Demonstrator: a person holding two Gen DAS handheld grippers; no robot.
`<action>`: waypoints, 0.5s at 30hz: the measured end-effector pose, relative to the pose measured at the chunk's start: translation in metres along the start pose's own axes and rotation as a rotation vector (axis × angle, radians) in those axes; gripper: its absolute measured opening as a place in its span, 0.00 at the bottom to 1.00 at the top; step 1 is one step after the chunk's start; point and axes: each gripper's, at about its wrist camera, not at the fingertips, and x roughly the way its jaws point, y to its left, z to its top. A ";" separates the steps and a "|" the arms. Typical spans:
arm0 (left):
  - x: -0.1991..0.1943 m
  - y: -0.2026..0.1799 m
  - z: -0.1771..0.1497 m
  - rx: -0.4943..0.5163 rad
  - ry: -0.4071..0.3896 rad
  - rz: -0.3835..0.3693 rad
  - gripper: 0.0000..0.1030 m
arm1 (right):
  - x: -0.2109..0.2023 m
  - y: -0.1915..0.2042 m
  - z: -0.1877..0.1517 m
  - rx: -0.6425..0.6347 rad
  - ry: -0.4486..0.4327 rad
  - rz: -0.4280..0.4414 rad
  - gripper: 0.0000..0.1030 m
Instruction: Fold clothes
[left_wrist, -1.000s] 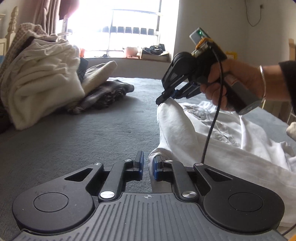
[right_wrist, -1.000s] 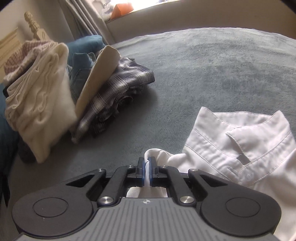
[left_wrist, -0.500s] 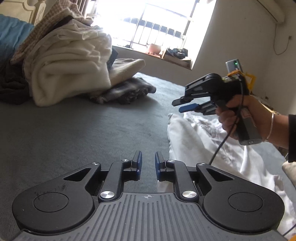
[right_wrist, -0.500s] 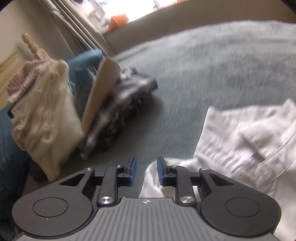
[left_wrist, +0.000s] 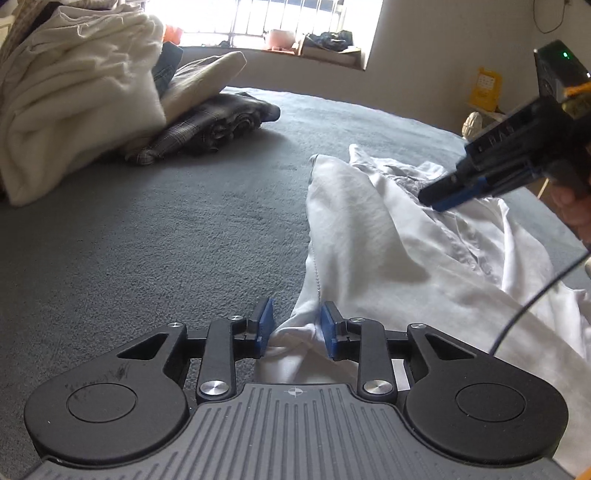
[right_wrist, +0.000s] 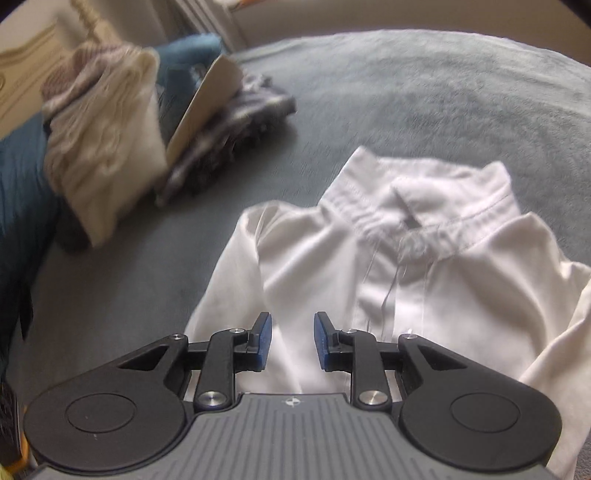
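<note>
A white collared shirt (left_wrist: 388, 251) lies spread and rumpled on the grey bed cover (left_wrist: 147, 240). My left gripper (left_wrist: 295, 328) sits low at the shirt's near side edge. Its jaws are opening, and a loose fold of the white cloth lies between the blue pads without being pinched. In the right wrist view the shirt (right_wrist: 406, 277) lies front up with its collar (right_wrist: 424, 206) at the far end. My right gripper (right_wrist: 291, 339) hovers open over the shirt's left shoulder area with nothing held. The right gripper (left_wrist: 439, 195) also shows over the shirt from the left wrist, gripped by a hand (left_wrist: 569, 210).
A pile of clothes stands at the far left of the bed: a cream garment (left_wrist: 74, 110), a beige piece (left_wrist: 199, 77) and a dark plaid one (left_wrist: 214, 125). The pile (right_wrist: 107, 155) lies left of the shirt beside blue bedding (right_wrist: 22, 184). A bright window (left_wrist: 277, 14) lies beyond.
Both grippers were shut on the shirt's edge and have let go and opened. The shirt has dropped flat on the bed. The right gripper has swung right, over the shirt.
</note>
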 end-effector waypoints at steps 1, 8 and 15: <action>0.000 -0.001 0.000 0.008 0.001 0.007 0.28 | 0.003 0.002 -0.004 -0.016 0.014 0.002 0.26; -0.001 -0.003 -0.002 0.010 0.002 0.033 0.28 | 0.029 0.017 -0.020 -0.146 0.072 -0.053 0.25; 0.000 -0.005 -0.004 0.026 -0.004 0.049 0.28 | 0.016 0.016 -0.033 -0.143 -0.036 -0.129 0.01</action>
